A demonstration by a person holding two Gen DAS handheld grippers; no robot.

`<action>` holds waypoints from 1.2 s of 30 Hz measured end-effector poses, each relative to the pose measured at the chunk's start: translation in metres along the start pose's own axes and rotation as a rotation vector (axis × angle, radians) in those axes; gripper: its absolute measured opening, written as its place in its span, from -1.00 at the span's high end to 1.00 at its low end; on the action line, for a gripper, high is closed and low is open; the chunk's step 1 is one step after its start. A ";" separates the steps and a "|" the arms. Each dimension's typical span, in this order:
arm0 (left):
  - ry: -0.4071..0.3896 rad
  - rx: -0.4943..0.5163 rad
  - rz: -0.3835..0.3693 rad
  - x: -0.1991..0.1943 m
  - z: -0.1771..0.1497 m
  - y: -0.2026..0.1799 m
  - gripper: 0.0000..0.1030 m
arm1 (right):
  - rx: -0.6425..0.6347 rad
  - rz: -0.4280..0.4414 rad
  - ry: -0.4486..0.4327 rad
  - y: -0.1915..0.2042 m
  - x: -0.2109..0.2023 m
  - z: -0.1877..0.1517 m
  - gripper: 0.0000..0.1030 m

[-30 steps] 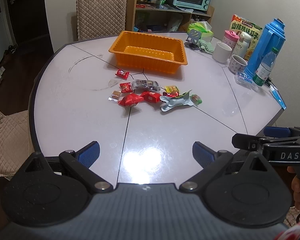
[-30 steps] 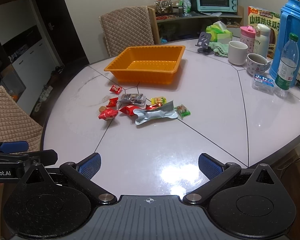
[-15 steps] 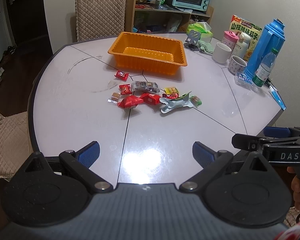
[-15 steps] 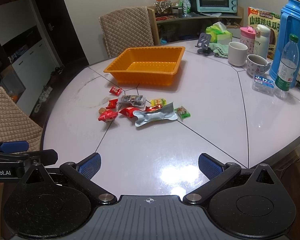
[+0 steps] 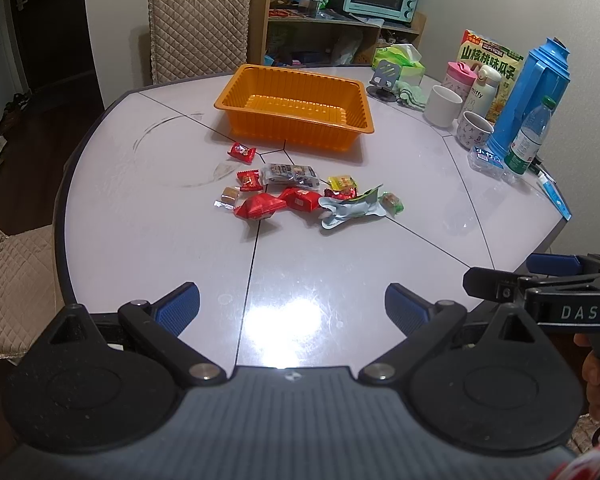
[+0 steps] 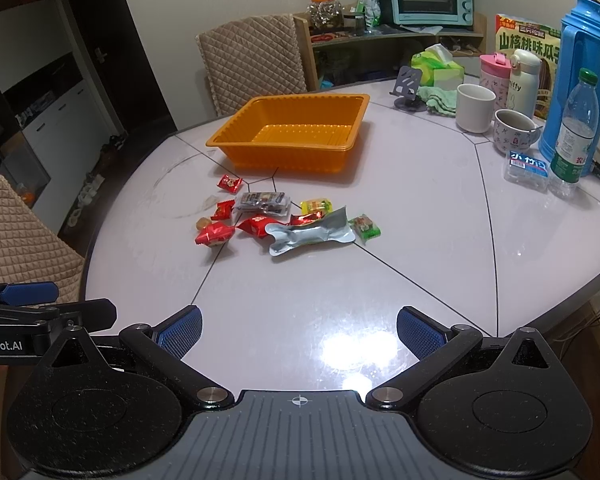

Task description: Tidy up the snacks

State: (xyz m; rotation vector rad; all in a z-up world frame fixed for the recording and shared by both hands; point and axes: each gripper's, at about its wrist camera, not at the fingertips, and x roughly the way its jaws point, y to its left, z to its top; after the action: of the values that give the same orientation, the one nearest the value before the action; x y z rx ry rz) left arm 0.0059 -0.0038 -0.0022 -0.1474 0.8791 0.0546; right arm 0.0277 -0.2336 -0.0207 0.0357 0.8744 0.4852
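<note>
Left gripper and right gripper both hover low over the near edge of the pale glossy table, blue-padded jaws spread wide and holding nothing; each tool shows at the bottom of its own frame. The loose wrapped snacks lie scattered at frame centre, well apart from both tools: red candy wrappers, a crumpled silver foil packet and a small green-wrapped sweet. Just beyond them, upper centre, sits the empty ribbed orange plastic tray, with a tall blue thermos and clear water bottle at upper right.
</note>
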 end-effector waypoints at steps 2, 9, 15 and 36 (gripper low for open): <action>-0.001 0.000 0.000 0.000 0.000 0.000 -0.92 | 0.000 -0.001 0.000 0.000 0.000 0.000 -1.00; -0.001 0.001 0.000 0.001 0.000 0.000 -0.92 | 0.001 0.000 0.001 -0.001 0.001 0.002 -1.00; 0.000 0.000 0.000 0.000 0.000 0.000 -0.92 | 0.000 0.000 0.000 0.000 0.001 0.001 -1.00; 0.005 -0.005 0.001 0.003 0.003 0.002 -0.92 | 0.018 -0.001 0.011 -0.002 0.011 0.005 -1.00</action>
State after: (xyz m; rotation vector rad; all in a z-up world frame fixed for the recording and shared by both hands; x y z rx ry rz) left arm 0.0097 -0.0019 -0.0030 -0.1516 0.8845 0.0573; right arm 0.0382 -0.2301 -0.0256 0.0491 0.8897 0.4774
